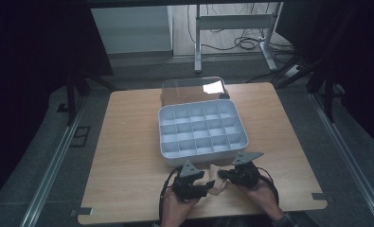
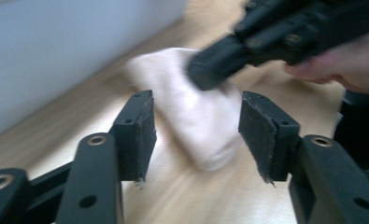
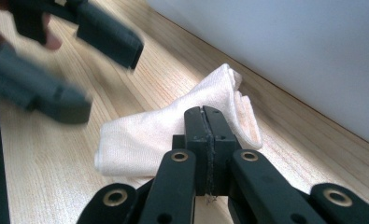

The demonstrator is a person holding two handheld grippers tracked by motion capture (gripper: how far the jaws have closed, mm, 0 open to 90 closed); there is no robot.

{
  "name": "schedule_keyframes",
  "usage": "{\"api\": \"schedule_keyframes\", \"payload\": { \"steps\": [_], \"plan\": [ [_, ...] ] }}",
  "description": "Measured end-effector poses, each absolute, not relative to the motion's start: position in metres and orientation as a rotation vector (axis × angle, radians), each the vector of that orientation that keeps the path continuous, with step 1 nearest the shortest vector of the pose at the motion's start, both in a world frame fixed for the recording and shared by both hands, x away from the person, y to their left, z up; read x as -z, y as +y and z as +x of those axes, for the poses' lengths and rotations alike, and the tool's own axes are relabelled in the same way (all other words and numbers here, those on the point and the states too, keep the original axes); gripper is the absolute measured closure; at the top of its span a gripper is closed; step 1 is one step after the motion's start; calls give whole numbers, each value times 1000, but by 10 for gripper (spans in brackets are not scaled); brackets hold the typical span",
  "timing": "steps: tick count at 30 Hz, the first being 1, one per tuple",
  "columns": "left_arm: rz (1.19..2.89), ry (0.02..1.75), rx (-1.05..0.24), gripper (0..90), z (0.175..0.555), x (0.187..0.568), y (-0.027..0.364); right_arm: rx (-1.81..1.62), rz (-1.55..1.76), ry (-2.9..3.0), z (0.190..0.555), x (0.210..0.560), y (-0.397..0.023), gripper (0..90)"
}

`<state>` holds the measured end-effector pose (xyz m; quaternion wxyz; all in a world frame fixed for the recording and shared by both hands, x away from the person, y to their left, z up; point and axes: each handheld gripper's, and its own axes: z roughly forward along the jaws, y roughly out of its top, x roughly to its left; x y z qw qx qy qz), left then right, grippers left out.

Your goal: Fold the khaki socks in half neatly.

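the wooden tabletop (image 1: 128, 142) carries a grey compartment box (image 1: 202, 131) in the middle, its many small cells open to the room, with a clear lid (image 1: 191, 89) lying just behind it. on the near side of the box, close to its front wall, lies a small pale folded cloth (image 1: 216, 178), resting flat on the wood between the two hands. the left claw (image 1: 207, 187) sits at the cloth's left end with its jaws spread apart; in the left gripper view the cloth (image 2: 196, 116) lies between and beyond the pads, and they are not pressing on it. the right claw (image 1: 222, 174) comes at the cloth from the right, its jaws pressed together; in the right gripper view the shut tips (image 3: 204, 122) stand right over the cloth (image 3: 145, 135), though whether any fabric is caught between them i cannot tell.
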<state>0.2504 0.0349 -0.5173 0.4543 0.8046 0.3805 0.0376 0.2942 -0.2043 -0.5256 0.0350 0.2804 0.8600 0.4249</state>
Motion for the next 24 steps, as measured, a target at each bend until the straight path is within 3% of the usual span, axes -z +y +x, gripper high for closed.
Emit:
{"api": "schedule_keyframes", "payload": {
  "steps": [11,14,16,18,24],
  "plan": [
    [2120,934,-214,347,247,537,14,-1311,839,2643,293,528,-206,897],
    [2134,934,-201,347,247,537,13,-1311,850,2652,294,527,-207,887],
    [2144,931,-192,348,247,539,11,-1341,864,2656,295,522,-206,777],
    [2199,889,-298,361,242,539,6,-1415,903,2634,298,519,-205,758],
    [2206,885,-326,374,241,540,2,-1324,900,2620,305,522,-193,787]
  ]
}}
